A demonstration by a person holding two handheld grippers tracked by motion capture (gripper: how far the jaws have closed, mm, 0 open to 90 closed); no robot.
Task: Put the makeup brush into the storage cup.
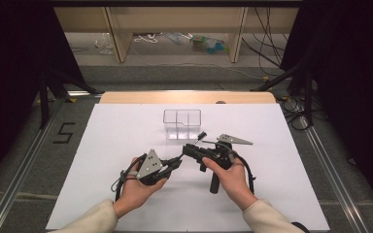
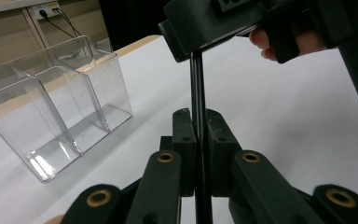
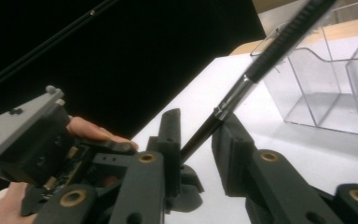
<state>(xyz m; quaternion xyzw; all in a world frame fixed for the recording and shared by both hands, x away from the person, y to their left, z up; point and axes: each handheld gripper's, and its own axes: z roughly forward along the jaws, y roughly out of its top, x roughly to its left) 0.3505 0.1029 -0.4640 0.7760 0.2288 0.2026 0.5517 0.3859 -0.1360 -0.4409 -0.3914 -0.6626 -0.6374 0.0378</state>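
Tool on the left [image 2: 198, 125]: shut tight on the lower end of the pen [image 2: 196, 79], held above the middle of the desk [image 1: 126, 141], a little toward the near edge. Hold that clamp firm and steady, with no twisting during the other side's approach.

Tool on the right [image 3: 198, 128]: jaws apart, one on each side of the pen, farther along the shaft, with the ribbed end poking out beyond. Looks like a handover, left to right. Centre the shaft between the pads before squeezing, to avoid a sideways shove. Close squarely across the dark shaft, not on the silver collar, a likely spot for slipping. Leave some bare shaft between the two grips, to avoid knocking jaw on jaw. Release on the left only after a sure grip on the right, then draw back straight along the pen's line.

Farther off, toward the far edge and about midway between the side edges: clear box [image 1: 182, 125], upright, with dividers, nothing seen inside. Probably the pen's destination. Near the pen's tip, not touching. Mind the thin walls: light by the look of them, likely to slide or tip if bumped. Turn the pen upright well short of the rim, then lower it into one compartment from above, not across the wall.
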